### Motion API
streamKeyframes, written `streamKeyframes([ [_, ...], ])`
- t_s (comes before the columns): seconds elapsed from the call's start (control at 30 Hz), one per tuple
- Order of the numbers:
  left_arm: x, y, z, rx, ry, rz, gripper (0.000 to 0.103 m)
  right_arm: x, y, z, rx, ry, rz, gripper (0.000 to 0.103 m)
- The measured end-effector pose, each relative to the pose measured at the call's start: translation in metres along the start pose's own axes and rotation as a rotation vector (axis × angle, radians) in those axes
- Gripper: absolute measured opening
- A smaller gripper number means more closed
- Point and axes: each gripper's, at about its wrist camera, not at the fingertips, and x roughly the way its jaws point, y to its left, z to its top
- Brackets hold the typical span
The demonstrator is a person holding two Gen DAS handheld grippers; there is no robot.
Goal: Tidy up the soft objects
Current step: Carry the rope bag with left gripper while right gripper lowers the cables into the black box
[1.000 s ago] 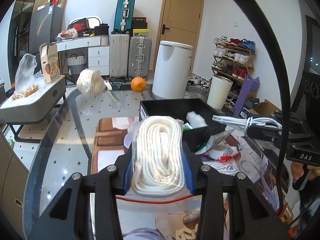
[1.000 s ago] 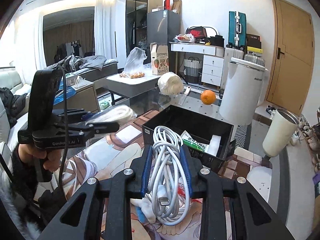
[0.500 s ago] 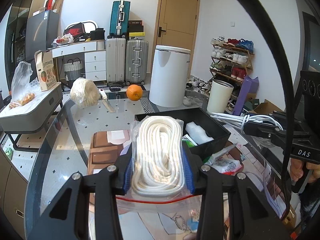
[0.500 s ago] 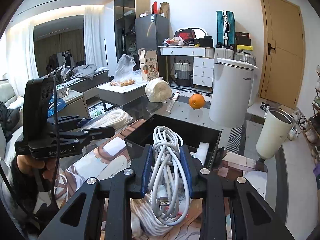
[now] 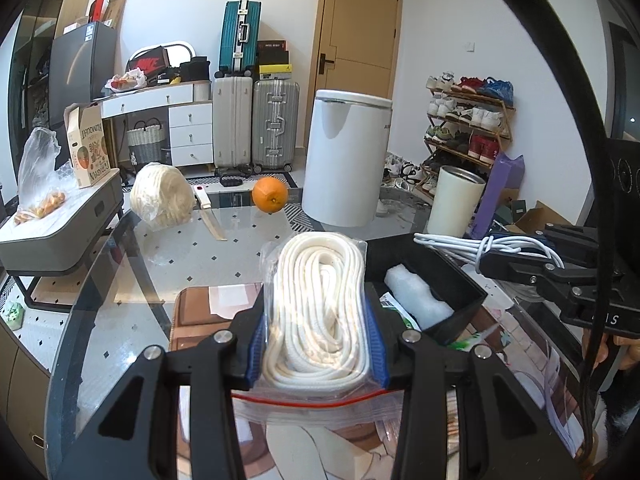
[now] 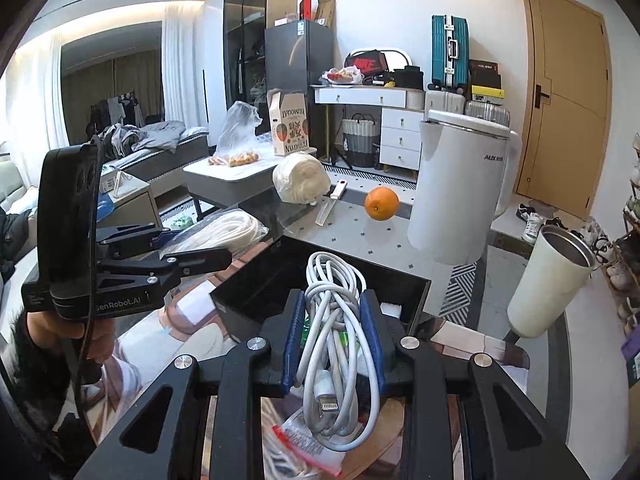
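The left gripper [image 5: 318,336] is clenched on a clear zip bag of coiled white rope [image 5: 318,312], its blue-padded fingers [image 5: 256,344] pressing both sides of the coil at the lower centre of the left wrist frame. The bag's red-lined seal hangs below the fingers, above the glass table [image 5: 120,280]. Just right of the bag sits a black bin [image 5: 460,276], holding a white bubble-wrapped bundle [image 5: 416,300] and a green-and-white packet [image 5: 394,312].

At the right edge of that frame, the right gripper [image 5: 520,260] reaches in level, grasping a bundle of white charging cables [image 5: 472,244] above the bin's far right side.

In the right wrist view, the right gripper [image 6: 334,344] squeezes the same cable bundle [image 6: 336,344] between blue pads, a connector plug dangling at the bottom. The bundle is held over the near edge of the black bin [image 6: 280,280], with a zip bag [image 6: 304,444] lying below it. At mid left, the left gripper [image 6: 200,248] carries the bagged rope [image 6: 224,232] beside the bin's left edge.

Farther back on the table stand an orange [image 5: 270,195], a knife [image 5: 208,214], a wrapped ball of white yarn [image 5: 162,196], a white AUX-branded appliance [image 6: 460,188] and a cream steel-lined tumbler [image 6: 552,280].
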Motion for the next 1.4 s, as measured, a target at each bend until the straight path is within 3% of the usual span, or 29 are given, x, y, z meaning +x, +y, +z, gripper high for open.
streamKeyframes([
  [0.6, 0.052, -0.007, 0.008, 0.017, 0.068, -0.005, 0.04, 0.072, -0.01, 0.014, -0.113, 0.128, 0.041, 0.028],
  [1.07, 0.057, -0.008, 0.009, 0.031, 0.077, -0.014, 0.04, 0.114, -0.007, 0.019, -0.217, 0.201, 0.089, 0.028],
  [1.17, 0.057, -0.008, 0.009, 0.035, 0.078, -0.013, 0.04, 0.118, -0.011, 0.02, -0.216, 0.21, 0.055, 0.029],
  [1.27, 0.057, -0.008, 0.009, 0.034, 0.079, -0.015, 0.041, 0.106, -0.015, 0.018, -0.19, 0.191, 0.035, 0.036],
  [1.4, 0.058, -0.011, 0.009, 0.045, 0.083, -0.02, 0.047, 0.079, -0.019, 0.013, -0.14, 0.132, 0.03, 0.063],
])
